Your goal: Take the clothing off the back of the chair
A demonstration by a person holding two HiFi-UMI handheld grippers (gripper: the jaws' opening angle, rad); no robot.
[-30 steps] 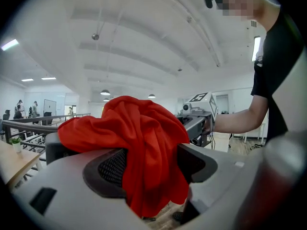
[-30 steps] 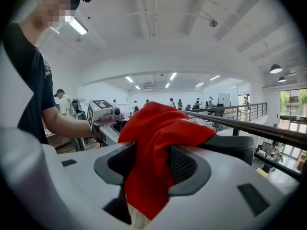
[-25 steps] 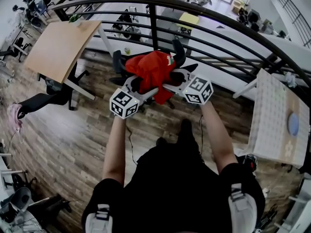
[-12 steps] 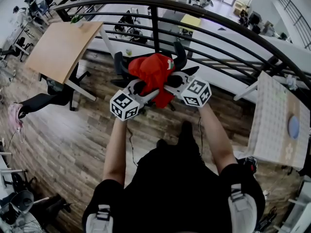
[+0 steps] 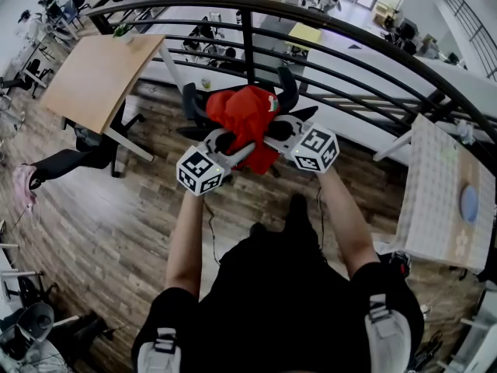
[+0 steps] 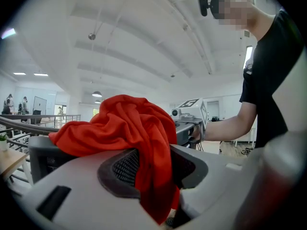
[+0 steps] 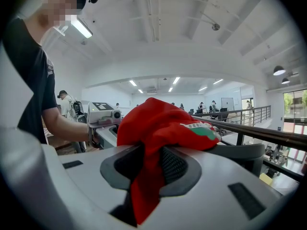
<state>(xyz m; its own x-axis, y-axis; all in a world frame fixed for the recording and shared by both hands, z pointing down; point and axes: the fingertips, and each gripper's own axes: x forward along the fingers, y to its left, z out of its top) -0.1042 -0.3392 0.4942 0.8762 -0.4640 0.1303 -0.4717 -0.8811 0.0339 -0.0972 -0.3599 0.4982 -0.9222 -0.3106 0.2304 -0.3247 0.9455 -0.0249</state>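
Garment: the red garment [image 5: 247,115] lies bunched over the top of the chair [image 5: 289,84] back, just in front of the railing [image 5: 247,33]. None of it has come off yet.
Left jaws: the left gripper [image 6: 152,174] has just been closing, and its jaws now pinch a hanging fold of the red cloth.
Right jaws: the right gripper [image 7: 146,176] has just been closing too. Its jaws stand narrow, nipped on another fold.
Why two grips: loose cloth sags and snags, so a hold on each side should probably let it lift clear in one piece.
Arm pose: both forearms reach forward side by side. The grippers are nearly level with tips slightly down, converging on the garment's near edge.
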